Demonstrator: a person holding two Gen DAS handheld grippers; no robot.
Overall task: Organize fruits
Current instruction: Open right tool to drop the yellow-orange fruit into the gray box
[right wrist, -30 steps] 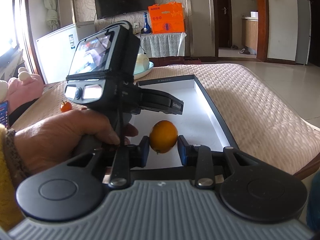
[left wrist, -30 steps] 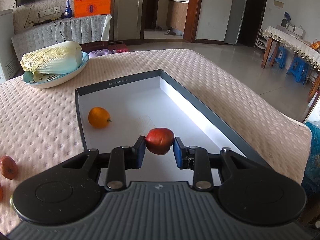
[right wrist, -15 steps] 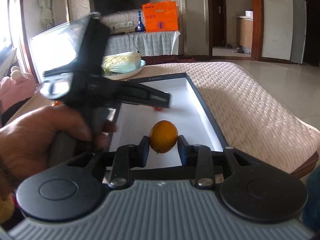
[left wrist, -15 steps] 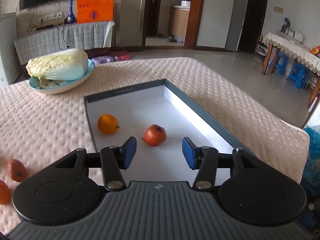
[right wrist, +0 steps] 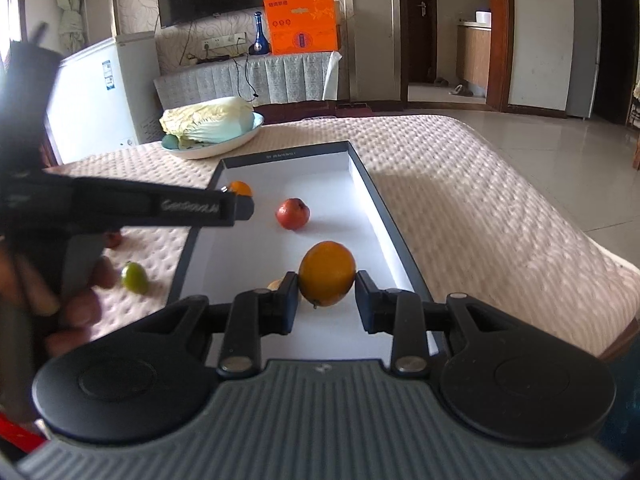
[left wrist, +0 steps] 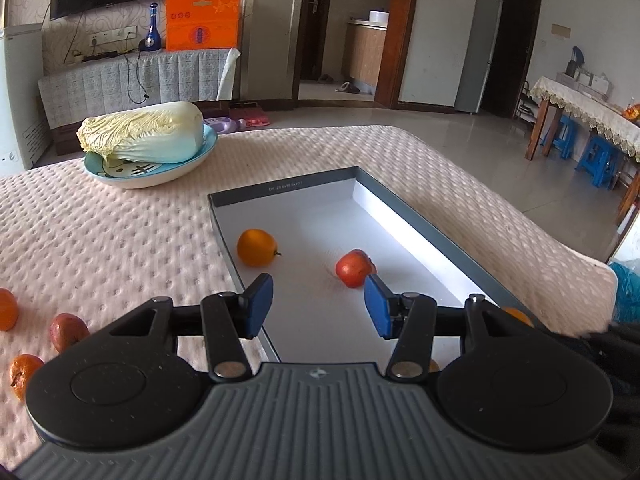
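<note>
A shallow grey box with a white floor [left wrist: 304,224] [right wrist: 332,176] lies on the pink quilted table. In it rest a red fruit [left wrist: 354,268] [right wrist: 293,213] and an orange [left wrist: 256,247] [right wrist: 239,188]. My left gripper [left wrist: 318,306] is open and empty, above the box's near left part, short of the red fruit. My right gripper [right wrist: 326,300] is shut on a large orange [right wrist: 327,273] and holds it over the box's near end. The left gripper also shows in the right wrist view [right wrist: 238,206].
A blue dish with a Chinese cabbage [left wrist: 148,136] [right wrist: 212,124] stands beyond the box. Loose fruits lie on the table left of the box: oranges [left wrist: 6,309] [left wrist: 22,374], a reddish one [left wrist: 66,330], and a green one [right wrist: 135,277]. The table edge drops off at the right.
My left gripper opened and let the red fruit go onto the box floor, then drew back and left. My right gripper kept hold of the large orange and moved over the box.
</note>
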